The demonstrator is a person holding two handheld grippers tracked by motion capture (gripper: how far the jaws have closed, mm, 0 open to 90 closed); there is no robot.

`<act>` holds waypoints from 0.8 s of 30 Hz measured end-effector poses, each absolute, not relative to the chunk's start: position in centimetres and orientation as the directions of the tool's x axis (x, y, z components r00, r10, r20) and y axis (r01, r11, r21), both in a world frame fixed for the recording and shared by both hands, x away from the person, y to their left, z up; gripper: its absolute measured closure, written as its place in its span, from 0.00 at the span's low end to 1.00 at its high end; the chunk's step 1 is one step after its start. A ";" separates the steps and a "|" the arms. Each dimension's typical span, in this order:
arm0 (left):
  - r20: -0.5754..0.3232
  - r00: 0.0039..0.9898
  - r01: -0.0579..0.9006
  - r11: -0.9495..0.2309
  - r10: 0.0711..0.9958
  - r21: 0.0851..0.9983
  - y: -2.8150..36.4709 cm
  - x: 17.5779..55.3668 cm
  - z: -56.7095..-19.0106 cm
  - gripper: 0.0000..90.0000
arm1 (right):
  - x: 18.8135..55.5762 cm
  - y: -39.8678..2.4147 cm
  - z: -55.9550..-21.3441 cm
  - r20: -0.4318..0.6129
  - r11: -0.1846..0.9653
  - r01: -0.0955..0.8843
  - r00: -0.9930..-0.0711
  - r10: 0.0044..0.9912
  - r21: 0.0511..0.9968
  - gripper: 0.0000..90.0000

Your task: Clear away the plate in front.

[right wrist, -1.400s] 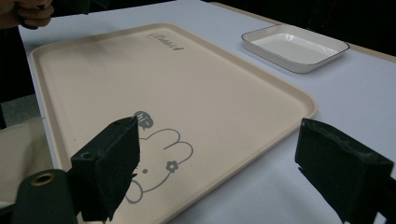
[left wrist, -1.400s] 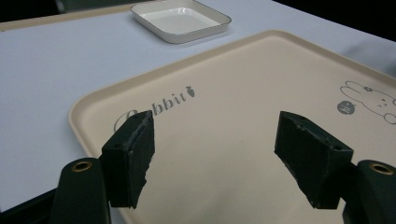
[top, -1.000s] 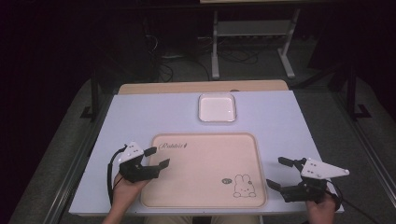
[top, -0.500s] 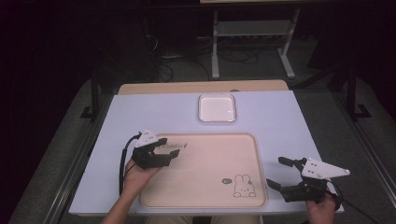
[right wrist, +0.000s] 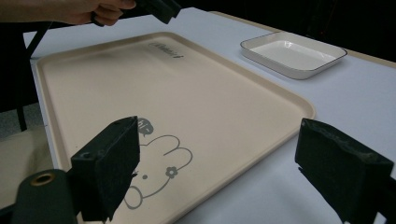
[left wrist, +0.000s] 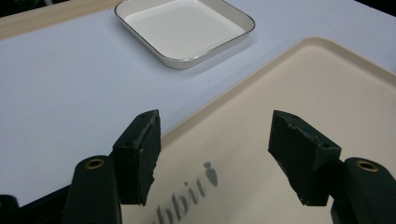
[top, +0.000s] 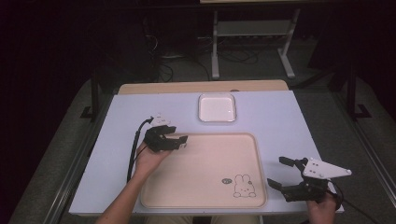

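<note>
Over the beige tray's [top: 201,172] far-left corner, left tongs [top: 180,140] are narrowing, nothing between them; right tongs [top: 281,171] are gaping empty. Approaching the white dish [top: 216,107] squarely would help.

Dim lab: white table [top: 116,121], metal rack [top: 252,28], floor cables [top: 187,60].
</note>
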State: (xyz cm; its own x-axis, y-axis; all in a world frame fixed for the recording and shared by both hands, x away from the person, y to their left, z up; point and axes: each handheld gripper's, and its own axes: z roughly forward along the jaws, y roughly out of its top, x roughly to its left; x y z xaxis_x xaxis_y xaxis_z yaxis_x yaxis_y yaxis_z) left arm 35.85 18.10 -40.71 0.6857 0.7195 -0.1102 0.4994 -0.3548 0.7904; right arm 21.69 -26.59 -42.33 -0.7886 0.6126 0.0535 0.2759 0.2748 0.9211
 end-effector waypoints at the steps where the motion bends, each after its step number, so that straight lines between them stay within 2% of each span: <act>1: -0.109 0.685 0.501 -0.357 0.720 0.788 17.9 36.2 -40.7 0.38 | 21.7 -26.6 -42.3 0.054 0.275 0.276 -0.789 0.611 0.921 0.15; 15: -0.123 0.662 0.550 -0.368 0.739 0.750 15.7 41.0 -39.8 0.38 | 21.7 -26.6 -42.3 0.050 0.278 0.270 -0.794 0.606 0.922 0.15; 19: -0.170 0.647 0.582 -0.337 0.743 0.740 15.2 42.5 -39.8 0.43 | 21.7 -26.6 -42.3 0.051 0.277 0.270 -0.794 0.606 0.922 0.15; 24: -0.163 0.632 0.603 -0.350 0.757 0.717 14.6 44.0 -39.8 0.44 | 21.8 -26.6 -42.4 0.051 0.281 0.272 -0.796 0.603 0.920 0.15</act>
State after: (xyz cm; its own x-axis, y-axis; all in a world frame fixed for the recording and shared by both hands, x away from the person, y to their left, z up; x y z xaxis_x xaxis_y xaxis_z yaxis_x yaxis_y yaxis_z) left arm 43.98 14.57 -39.80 0.6323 0.7574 -0.1627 0.6033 -0.3497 0.7167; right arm 21.77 -26.56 -42.38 -0.7959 0.6032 0.0512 0.2721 0.2809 0.9204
